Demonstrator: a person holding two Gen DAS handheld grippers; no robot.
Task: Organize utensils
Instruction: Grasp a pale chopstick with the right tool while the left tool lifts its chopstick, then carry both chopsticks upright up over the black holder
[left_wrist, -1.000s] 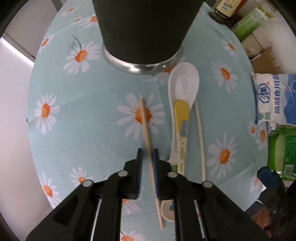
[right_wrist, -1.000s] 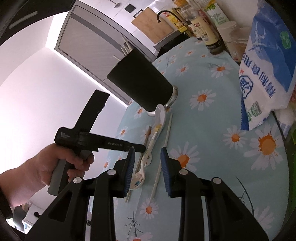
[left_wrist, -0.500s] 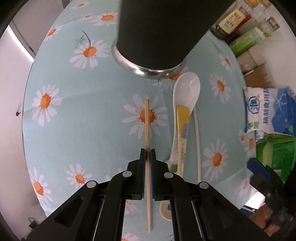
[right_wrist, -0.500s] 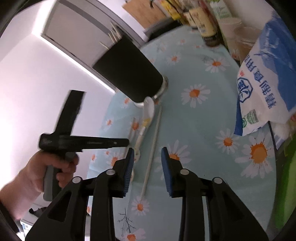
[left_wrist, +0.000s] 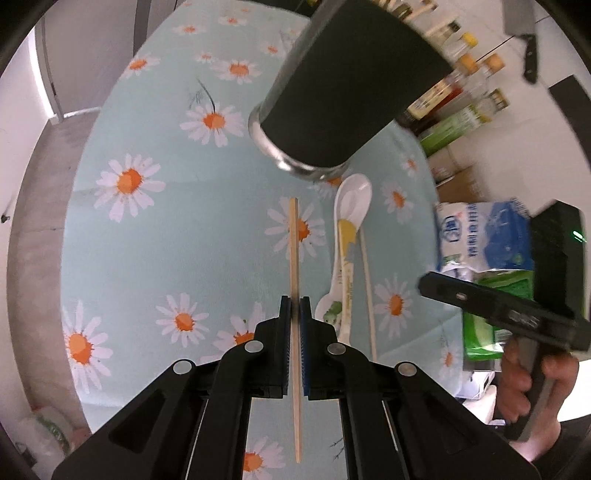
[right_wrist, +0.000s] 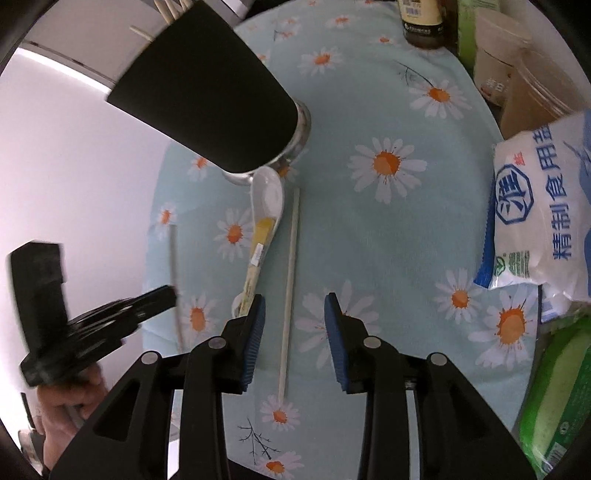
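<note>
Pinching wooden chopstick (left_wrist: 294, 258), left tongs (left_wrist: 294, 314)

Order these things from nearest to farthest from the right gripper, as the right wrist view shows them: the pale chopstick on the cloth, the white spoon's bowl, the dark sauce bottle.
Measured from the right gripper:
1. Pale chopstick: lying on the cloth, running in between the open jaws.
2. White spoon's bowl: farther up, left of the chopstick, beside the black holder's base.
3. Dark sauce bottle: far edge of the table, at the top of the view.
</note>
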